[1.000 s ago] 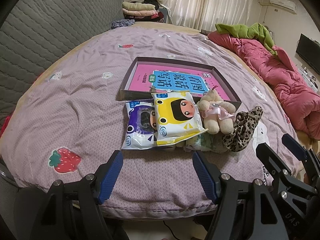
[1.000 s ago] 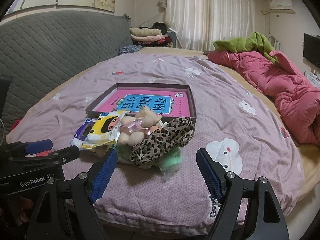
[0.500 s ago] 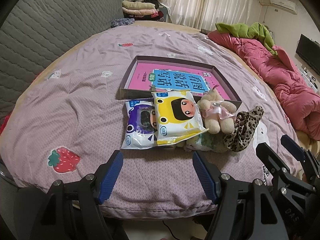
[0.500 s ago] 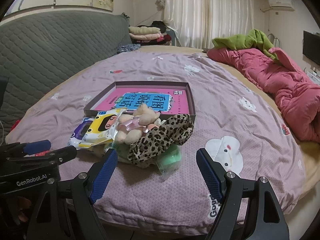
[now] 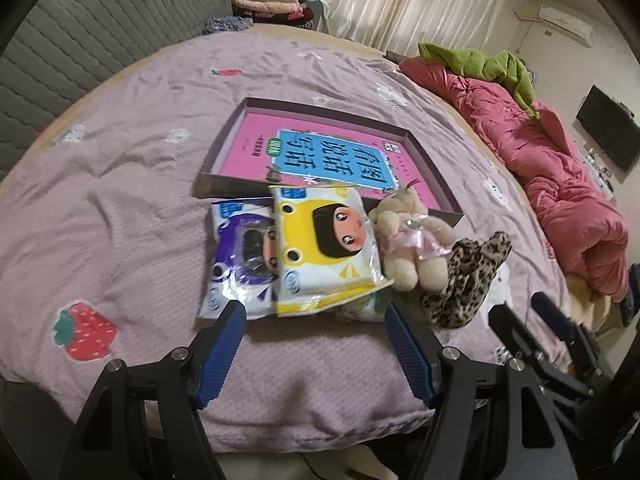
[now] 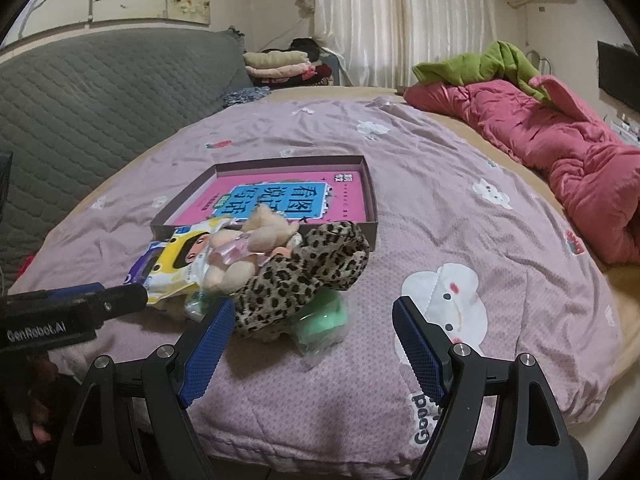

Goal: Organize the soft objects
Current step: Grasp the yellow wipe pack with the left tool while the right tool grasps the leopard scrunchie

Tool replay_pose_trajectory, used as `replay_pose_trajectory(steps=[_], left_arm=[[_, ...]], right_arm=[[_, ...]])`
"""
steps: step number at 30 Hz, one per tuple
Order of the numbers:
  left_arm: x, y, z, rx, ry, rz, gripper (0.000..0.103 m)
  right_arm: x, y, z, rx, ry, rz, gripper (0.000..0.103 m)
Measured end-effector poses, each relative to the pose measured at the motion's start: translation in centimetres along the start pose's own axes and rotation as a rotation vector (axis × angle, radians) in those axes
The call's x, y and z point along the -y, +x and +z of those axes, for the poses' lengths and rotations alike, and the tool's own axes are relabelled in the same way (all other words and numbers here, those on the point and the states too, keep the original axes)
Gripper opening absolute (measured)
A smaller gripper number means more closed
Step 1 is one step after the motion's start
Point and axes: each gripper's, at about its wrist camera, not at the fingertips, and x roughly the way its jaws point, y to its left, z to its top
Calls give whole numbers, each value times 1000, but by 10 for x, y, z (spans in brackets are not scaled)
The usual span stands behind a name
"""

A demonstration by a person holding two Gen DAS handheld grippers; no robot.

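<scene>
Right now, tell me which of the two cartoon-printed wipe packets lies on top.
The yellow packet with the black-haired cartoon face lies on top; it overlaps the right edge of the purple-and-white packet beside it.

The bed (image 5: pixel 120 208) is viewed low from its near edge over each claw; the box (image 5: pixel 436 176) ahead is shared by both views.

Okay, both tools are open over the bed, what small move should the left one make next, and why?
Probably ease the left tool forward onto the yellow packet. Its jaws are open and empty, and that packet lies on top of the pile, nearest them, outside the box.
</scene>
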Motion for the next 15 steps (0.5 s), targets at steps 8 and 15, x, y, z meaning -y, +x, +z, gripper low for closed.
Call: replay_pose_trajectory(steps=[8, 15], left_arm=[[9, 31, 21, -77, 23, -25, 71], [9, 46, 29, -91, 3, -15, 72]], right_arm=[[13, 15, 5, -7, 34, 5, 82], [14, 31, 7, -25, 50, 23, 82]])
